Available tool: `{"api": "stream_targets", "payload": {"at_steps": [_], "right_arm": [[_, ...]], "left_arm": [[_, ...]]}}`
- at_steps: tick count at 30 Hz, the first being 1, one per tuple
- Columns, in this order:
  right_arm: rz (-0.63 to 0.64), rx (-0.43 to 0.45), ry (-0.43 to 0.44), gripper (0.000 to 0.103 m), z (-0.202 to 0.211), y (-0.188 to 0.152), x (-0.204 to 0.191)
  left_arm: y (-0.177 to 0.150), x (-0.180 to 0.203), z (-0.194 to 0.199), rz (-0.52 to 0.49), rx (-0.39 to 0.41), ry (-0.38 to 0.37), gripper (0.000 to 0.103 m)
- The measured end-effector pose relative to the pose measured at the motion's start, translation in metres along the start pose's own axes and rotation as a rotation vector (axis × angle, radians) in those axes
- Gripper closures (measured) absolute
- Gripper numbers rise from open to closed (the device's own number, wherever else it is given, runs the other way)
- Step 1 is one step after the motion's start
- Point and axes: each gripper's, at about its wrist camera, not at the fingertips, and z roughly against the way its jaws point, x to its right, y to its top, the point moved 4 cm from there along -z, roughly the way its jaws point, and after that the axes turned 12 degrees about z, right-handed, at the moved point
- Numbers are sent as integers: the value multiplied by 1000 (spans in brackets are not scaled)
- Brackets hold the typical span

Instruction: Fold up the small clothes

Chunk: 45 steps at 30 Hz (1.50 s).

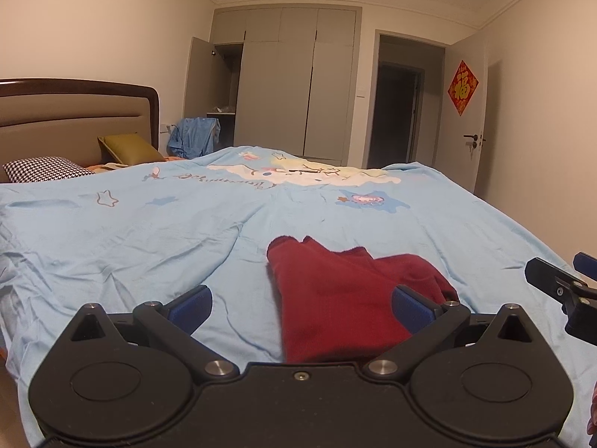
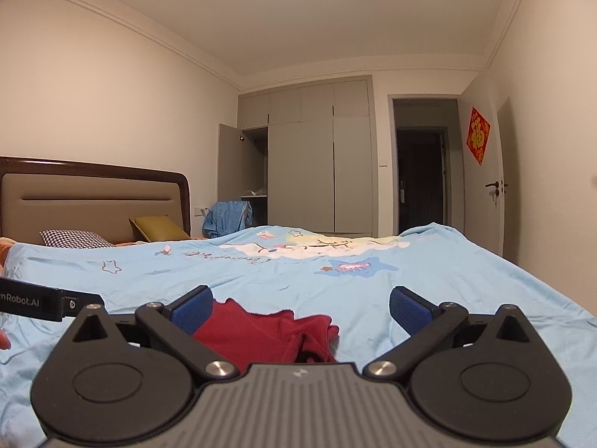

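- The bed takes up most of what I see, covered by a light blue cartoon-print duvet [image 1: 149, 231] that's a bit wrinkled on the near left side.
- Far end of the room: a grey built-in wardrobe [image 1: 294, 86] with its leftmost door swung open, and to its right a dark open doorway [image 1: 403, 108].
- On the right there's a white door [image 1: 474, 119] standing open with a red diamond-shaped decoration [image 1: 463, 87] stuck on it.
- Far left is the padded headboard [image 1: 74, 112] with a dark wood frame. In front of it sit a mustard-coloured pillow [image 1: 130, 147] and a black-and-white houndstooth pillow [image 1: 44, 168].
- A blue garment [image 1: 194, 136] is draped over something just past the far left corner of the bed, can't tell what it hangs on.
- The thing I'm here for: a dark red piece of clothing [image 1: 335, 298] lying on the duvet, near edge of the bed, roughly flat with a bunched-up bit on its right side.
- My left gripper [image 1: 302, 308] is spread wide, holding nothing. Its right blue pad overlaps the red cloth in view, but I can't tell if it's touching.
- My right gripper [image 2: 300, 308] is also wide open and empty, with the red cloth between and just below its pads, toward the left one.
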Motion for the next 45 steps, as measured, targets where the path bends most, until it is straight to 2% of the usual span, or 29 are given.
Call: {"api": "stream_targets", "payload": {"at_steps": [8,16,45], "right_arm": [[0,-63,-11,0,33,-29,-7],[-16,-118,-28,0,48,-53,-14],[-23,-132,-24,0,44,-55,-15]], "left_arm": [[-35,-8,22,-30,-23,1,1],[-60,-16,26,-48,-49,-1,1],[-59,-16,26,-51,-53,-1,1]]}}
